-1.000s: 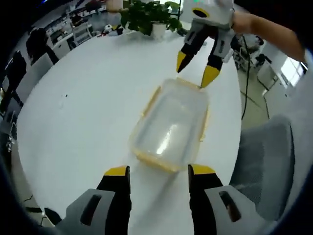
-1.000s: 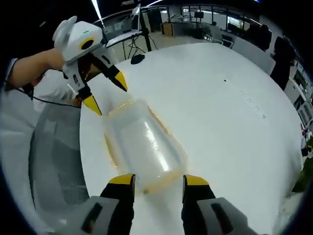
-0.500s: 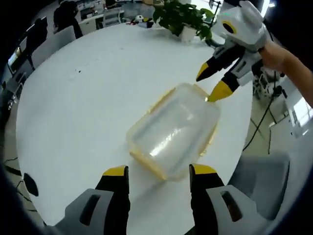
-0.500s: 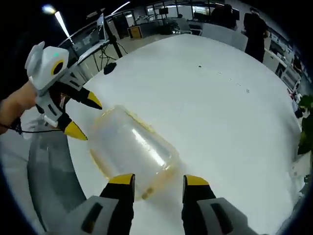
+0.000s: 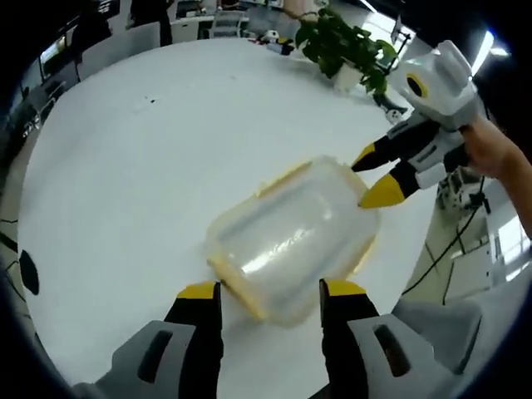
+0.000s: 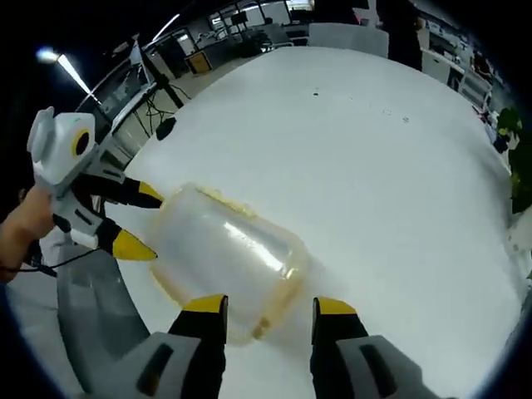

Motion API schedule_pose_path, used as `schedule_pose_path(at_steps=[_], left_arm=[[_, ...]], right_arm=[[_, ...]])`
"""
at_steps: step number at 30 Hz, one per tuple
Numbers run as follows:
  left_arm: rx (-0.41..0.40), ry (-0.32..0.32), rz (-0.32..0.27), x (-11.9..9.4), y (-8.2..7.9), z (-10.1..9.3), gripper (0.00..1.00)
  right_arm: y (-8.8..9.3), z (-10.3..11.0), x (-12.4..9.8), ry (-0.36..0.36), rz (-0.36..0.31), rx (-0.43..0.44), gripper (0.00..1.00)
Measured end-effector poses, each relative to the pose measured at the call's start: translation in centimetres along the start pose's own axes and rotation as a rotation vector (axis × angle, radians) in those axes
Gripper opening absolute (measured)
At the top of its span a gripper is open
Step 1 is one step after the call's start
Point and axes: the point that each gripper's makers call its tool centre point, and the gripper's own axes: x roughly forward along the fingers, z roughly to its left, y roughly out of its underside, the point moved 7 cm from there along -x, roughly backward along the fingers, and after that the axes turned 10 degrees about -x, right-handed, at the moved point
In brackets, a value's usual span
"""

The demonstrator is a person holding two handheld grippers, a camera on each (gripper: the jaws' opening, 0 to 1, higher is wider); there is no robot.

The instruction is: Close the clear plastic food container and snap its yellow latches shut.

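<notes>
**Both tongs at the container's ends, latches not yet pressed**

The container (image 5: 291, 237) lies lid-on upon the white table (image 5: 125, 166), between my two tongs. My left gripper (image 5: 270, 291) stands parted at the near end, holding nothing. My right gripper (image 6: 262, 306) is likewise spread and empty at the opposite end; in the left gripper view its yellow tips sit just at the far end.

To do it well, I think: steady one end, press the other end's latch (image 5: 234, 283) squarely downward until it seats, then swap.

Clear, glossy, round-cornered plastic; slippery-looking. Yellow trim rings the rim. Tabletop smooth, matte.
</notes>
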Motion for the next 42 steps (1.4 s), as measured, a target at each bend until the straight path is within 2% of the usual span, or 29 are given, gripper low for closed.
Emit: schedule_pose_path(at_steps=[4, 9, 19, 23, 26, 27, 28, 29, 31, 32, 33, 42], left_arm=[[-0.015, 0.003, 0.003, 0.05, 0.09, -0.02, 0.46], [-0.043, 0.012, 0.003, -0.07, 0.25, 0.33, 0.42], [-0.046, 0.021, -0.008, -0.03, 0.30, 0.31, 0.39], [-0.085, 0.028, -0.019, -0.06, 0.23, 0.65, 0.35], [-0.084, 0.030, -0.026, 0.03, 0.34, 0.48, 0.34], [-0.122, 0.040, -0.029, 0.09, 0.32, 0.52, 0.33], [-0.189, 0.083, -0.011, 0.25, 0.46, 0.00, 0.31], [-0.143, 0.072, -0.028, 0.30, 0.17, 0.56, 0.31], [-0.136, 0.067, -0.021, 0.26, 0.29, 0.49, 0.31], [-0.130, 0.028, 0.000, 0.00, 0.55, 0.85, 0.31], [-0.133, 0.054, -0.013, 0.13, 0.35, 0.57, 0.31], [-0.130, 0.061, -0.015, -0.04, 0.50, 0.85, 0.32]], right_arm=[[0.06, 0.23, 0.03, -0.011, -0.012, 0.020, 0.33], [0.04, 0.57, 0.14, -0.028, -0.030, 0.036, 0.30], [0.18, 0.54, 0.11, -0.027, -0.036, 0.018, 0.29], [0.12, 0.53, 0.19, -0.028, -0.035, 0.025, 0.27], [0.02, 0.56, 0.26, -0.032, -0.025, 0.026, 0.26], [-0.08, 0.54, 0.32, -0.034, -0.020, 0.028, 0.26], [-0.01, 0.71, 0.47, -0.030, 0.000, 0.042, 0.25], [-0.12, 0.65, 0.62, -0.023, 0.005, 0.019, 0.24], [-0.14, 0.42, 0.68, -0.034, 0.016, 0.026, 0.23], [-0.41, 0.34, 0.80, -0.022, -0.012, 0.070, 0.22], [-0.29, 0.34, 0.48, -0.033, -0.006, 0.046, 0.21], [-0.07, 0.74, 0.31, -0.021, -0.023, 0.051, 0.23]])
